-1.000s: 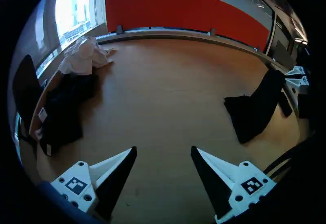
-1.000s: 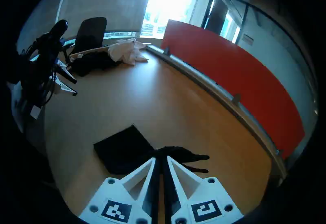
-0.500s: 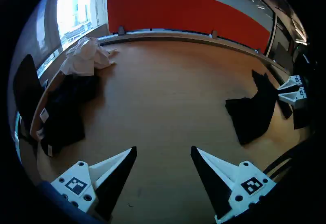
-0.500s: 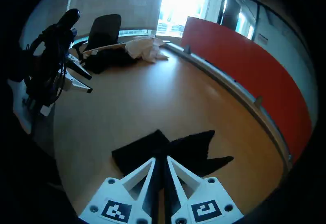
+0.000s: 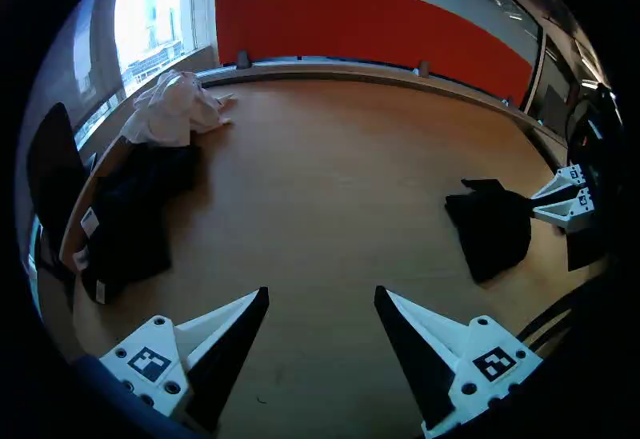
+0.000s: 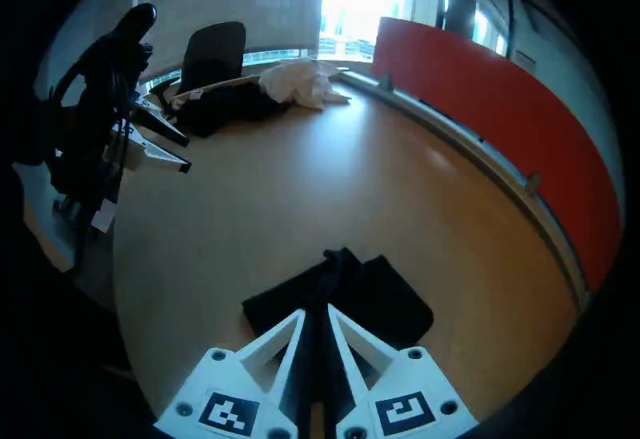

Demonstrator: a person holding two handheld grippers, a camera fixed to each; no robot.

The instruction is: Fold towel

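Note:
A black towel [image 5: 490, 231] lies on the wooden table [image 5: 336, 167], far right in the left gripper view, doubled over on itself. My right gripper [image 5: 533, 205] holds its edge low at the table. In the right gripper view the same gripper [image 6: 318, 313] is shut on a bunched edge of the towel [image 6: 388, 303], which spreads flat just ahead of the fingers. My left gripper [image 5: 320, 311] stands open over bare wood, well apart from the towel and holding nothing. It appears again at upper left [image 6: 190, 157], held by a dark-sleeved hand.
A white cloth heap [image 5: 172, 107] and a pile of dark clothes [image 5: 132, 207] sit at the table's far left end, beside a black chair [image 6: 212, 51]. A red partition [image 5: 368, 23] runs along the table's back edge. Bare wood stretches between the grippers.
The right gripper has brought the raised towel edge down and across, so the towel now lies lower and more compact. The left gripper has stayed in place, open.

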